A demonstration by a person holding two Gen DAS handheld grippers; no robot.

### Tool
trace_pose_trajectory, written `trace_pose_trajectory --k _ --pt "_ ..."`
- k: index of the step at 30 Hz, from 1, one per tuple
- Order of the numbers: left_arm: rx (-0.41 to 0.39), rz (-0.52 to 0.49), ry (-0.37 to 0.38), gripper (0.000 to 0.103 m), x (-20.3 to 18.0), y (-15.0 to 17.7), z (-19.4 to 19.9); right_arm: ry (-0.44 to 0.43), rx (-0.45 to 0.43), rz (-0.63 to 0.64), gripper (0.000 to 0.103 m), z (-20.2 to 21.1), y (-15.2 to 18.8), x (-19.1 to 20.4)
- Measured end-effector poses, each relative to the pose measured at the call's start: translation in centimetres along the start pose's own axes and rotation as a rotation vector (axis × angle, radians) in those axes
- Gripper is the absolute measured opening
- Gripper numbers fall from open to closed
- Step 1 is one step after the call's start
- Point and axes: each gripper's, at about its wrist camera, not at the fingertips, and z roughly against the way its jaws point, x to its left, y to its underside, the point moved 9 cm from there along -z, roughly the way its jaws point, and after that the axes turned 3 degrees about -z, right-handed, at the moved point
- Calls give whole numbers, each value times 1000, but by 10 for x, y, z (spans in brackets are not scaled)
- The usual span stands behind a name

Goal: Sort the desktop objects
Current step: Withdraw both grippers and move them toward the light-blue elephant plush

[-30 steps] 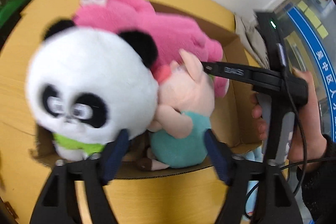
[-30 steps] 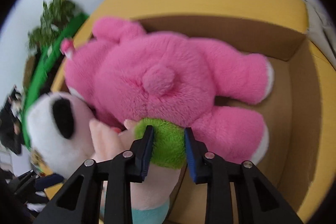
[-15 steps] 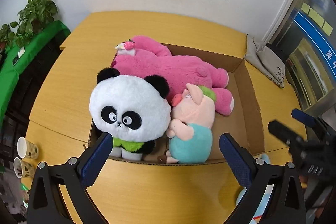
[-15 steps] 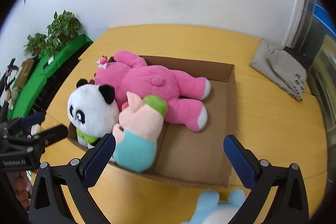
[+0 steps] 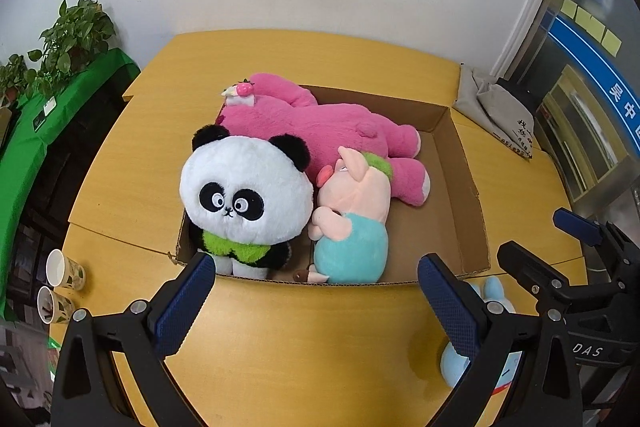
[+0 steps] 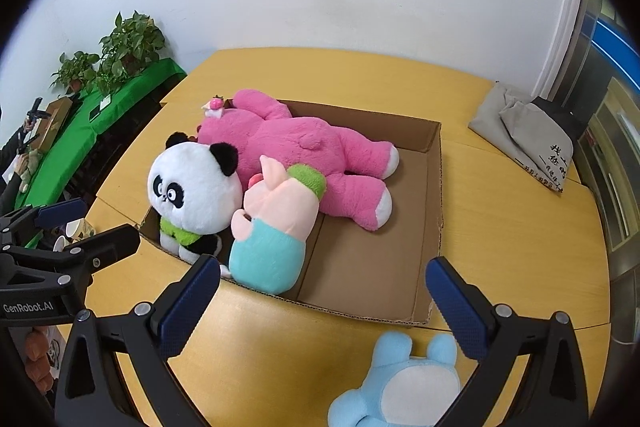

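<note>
An open cardboard box on the yellow table holds three plush toys: a panda upright at the front left, a pink pig in teal trousers beside it, and a big pink bear lying along the back. A light blue plush lies on the table in front of the box. My left gripper and right gripper are both wide open, empty, held above the table before the box.
Two paper cups stand at the table's left front corner. A grey cloth bag lies at the back right. Potted plants on a green-covered surface stand to the left. The box's right half shows bare cardboard.
Both grippers opened and pulled back from the box. The right one let go of the pig's green tuft; the panda and pig now rest in the box.
</note>
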Motion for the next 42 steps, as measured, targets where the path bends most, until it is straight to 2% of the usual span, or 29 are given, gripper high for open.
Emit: trace_pose_trajectory --k 15,42 --pt "11 -19 21 102 2 -5 -2 13 10 -4 103 0 1 1" --pt "23 -18 9 102 4 -5 -4 8 17 -16 103 -1 3 -8"
